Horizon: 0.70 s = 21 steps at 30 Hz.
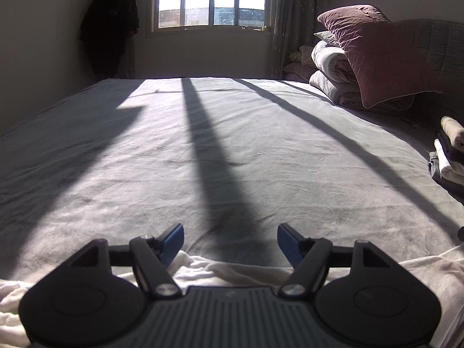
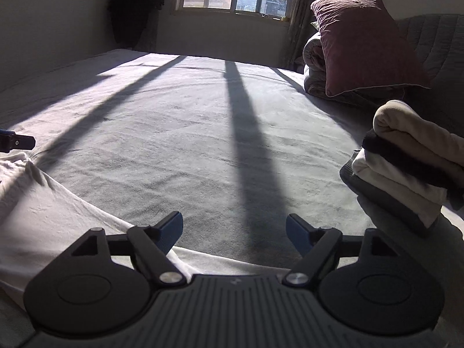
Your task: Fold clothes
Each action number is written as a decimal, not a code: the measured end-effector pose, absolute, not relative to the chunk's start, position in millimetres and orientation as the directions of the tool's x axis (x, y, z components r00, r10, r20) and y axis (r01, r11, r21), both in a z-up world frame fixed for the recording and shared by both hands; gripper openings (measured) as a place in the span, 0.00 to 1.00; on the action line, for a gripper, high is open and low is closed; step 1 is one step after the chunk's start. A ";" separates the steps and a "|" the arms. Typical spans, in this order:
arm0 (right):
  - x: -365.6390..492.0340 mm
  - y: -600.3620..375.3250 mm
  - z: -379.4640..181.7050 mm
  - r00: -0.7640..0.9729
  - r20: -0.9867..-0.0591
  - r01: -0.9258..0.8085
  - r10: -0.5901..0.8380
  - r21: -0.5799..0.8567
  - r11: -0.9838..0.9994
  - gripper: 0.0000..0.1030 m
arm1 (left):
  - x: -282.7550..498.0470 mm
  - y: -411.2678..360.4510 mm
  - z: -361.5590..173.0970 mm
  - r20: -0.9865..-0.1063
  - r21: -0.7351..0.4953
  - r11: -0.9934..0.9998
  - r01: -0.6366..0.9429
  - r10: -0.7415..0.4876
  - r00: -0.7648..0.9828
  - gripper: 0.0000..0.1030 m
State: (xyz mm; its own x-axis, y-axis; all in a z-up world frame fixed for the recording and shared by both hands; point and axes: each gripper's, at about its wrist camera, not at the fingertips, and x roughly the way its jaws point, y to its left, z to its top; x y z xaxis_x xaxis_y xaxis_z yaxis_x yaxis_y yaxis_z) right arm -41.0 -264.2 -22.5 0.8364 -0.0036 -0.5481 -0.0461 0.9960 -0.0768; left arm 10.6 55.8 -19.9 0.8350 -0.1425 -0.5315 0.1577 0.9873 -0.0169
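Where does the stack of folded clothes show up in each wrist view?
Left wrist: stack of folded clothes at the far right edge, mid-height, partly cut off.
Right wrist: the stack sits large at right, mid-height, on the bed.
Shared landmark: the maroon pillow, upper right in both.

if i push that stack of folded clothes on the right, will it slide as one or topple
Likely to shift in layers: the stack of folded clothes is soft, rounded folds piled unevenly. The top cream piece bulges and may slip off. The fuzzy bed cover probably drags at the bottom layer.

Right gripper [image 2: 234, 232], jaws wide and empty, over white garment [image 2: 58, 220], perhaps a shirt, beside folded stack [image 2: 411, 156].
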 end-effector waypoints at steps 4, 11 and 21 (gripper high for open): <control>-48.5 -299.2 -14.9 0.833 -0.553 0.027 0.009 0.058 0.998 1.00 | -1.5 32.9 -18.8 -0.547 -0.015 0.965 0.260 -0.226 0.806 0.83; -61.8 -348.1 -14.3 0.824 -0.563 0.071 0.053 0.195 0.978 1.00 | -24.8 -7.1 -20.6 -0.564 -0.064 0.889 0.453 -0.407 0.719 0.89; -68.0 -368.7 -14.5 0.785 -0.602 -0.003 0.142 0.226 0.974 0.50 | -51.7 -62.4 -37.6 -0.558 -0.186 0.716 0.673 -0.641 0.527 0.56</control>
State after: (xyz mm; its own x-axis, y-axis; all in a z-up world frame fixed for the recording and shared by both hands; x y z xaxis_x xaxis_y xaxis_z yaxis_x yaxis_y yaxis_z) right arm -68.0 -368.7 -14.5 0.7854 0.1420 -0.6025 -0.0030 0.9742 0.2256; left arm -51.7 -62.4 -37.6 0.5273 -0.6407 -0.5581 0.6729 0.7160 -0.1861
